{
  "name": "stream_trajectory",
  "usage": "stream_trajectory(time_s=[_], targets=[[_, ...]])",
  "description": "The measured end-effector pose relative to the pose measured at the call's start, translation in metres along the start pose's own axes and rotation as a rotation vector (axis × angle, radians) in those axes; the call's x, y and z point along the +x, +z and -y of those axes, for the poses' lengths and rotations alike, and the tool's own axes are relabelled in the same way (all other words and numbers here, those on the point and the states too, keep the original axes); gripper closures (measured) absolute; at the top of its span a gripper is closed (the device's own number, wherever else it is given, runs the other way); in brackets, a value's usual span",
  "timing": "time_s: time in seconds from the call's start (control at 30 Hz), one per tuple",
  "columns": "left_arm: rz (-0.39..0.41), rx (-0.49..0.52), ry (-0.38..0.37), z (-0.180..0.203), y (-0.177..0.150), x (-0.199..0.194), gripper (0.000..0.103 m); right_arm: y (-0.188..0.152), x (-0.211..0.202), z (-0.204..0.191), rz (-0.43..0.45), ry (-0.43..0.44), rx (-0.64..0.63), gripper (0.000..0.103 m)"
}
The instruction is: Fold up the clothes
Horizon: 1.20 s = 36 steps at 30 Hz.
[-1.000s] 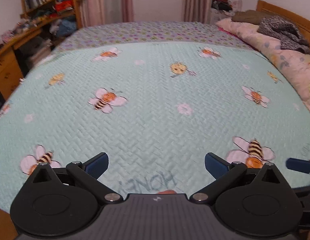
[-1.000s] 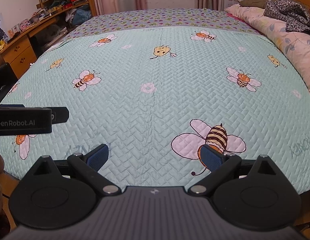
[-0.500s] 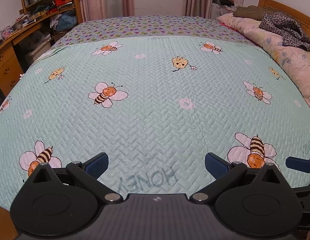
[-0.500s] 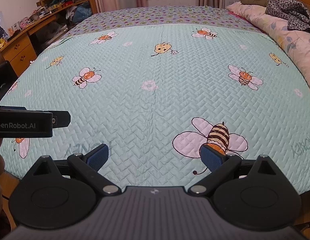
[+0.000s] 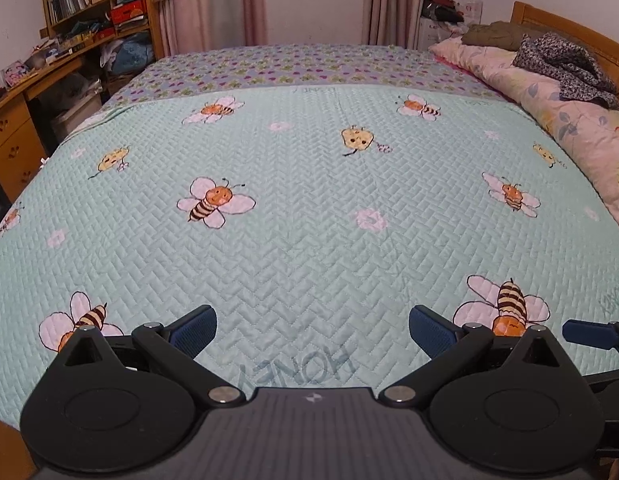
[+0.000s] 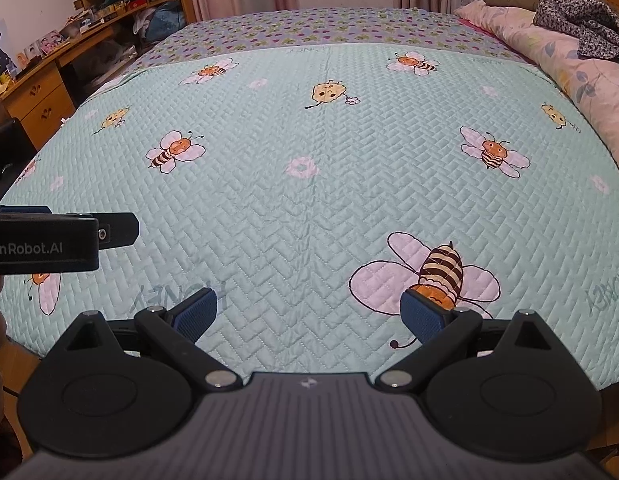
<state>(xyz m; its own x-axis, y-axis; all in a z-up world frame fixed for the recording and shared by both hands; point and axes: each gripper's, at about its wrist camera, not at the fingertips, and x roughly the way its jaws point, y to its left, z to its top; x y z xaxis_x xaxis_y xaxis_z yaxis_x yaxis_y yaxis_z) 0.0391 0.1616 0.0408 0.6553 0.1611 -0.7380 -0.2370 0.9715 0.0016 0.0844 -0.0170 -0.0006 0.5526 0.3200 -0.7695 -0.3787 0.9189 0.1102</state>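
**Both grippers level out over an empty quilt; the clothes lie far off by the headboard**

Over the last second the left wrist view has tipped up and sharpened: the blur is gone, the window and shelves now sit higher in frame, and the bee near the left gripper's (image 5: 312, 326) right jaw has slid a little downward. The right gripper (image 6: 308, 312) has barely shifted. Its jaws are spread wide over the quilt (image 6: 309, 200) and hold nothing; the left jaws are spread just as wide, also empty. My reading is that the approach has settled and no garment has been taken up yet, so folding has not begun.

No garment lies between or near either pair of jaws. The only loose clothing in view is a dark patterned garment (image 5: 565, 68) heaped on the pink pillow (image 5: 549, 112) at the far right, near the wooden headboard, with a brown one (image 5: 493, 34) behind it. Both are well apart from the jaws, ahead and to the right. The left gripper shows in the right wrist view at the left edge, beside the right one.
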Motion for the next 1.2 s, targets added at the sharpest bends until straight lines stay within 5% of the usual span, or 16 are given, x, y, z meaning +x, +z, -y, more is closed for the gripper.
stream_trajectory(time_s=[0.3,0.47,1.2], targets=[[0.125,0.032,-0.057,0.009,-0.012,-0.017,0.002,-0.004,0.001,0.002,-0.004,0.001,0.011,0.005],[0.103,0.06,-0.126,0.016,-0.013,-0.018,0.006,-0.007,0.001,0.006,-0.005,0.005,0.027,0.005],[0.015,0.005,-0.085,0.004,-0.009,0.003,0.005,-0.008,0.002,0.015,-0.003,0.005,0.062,0.005]])
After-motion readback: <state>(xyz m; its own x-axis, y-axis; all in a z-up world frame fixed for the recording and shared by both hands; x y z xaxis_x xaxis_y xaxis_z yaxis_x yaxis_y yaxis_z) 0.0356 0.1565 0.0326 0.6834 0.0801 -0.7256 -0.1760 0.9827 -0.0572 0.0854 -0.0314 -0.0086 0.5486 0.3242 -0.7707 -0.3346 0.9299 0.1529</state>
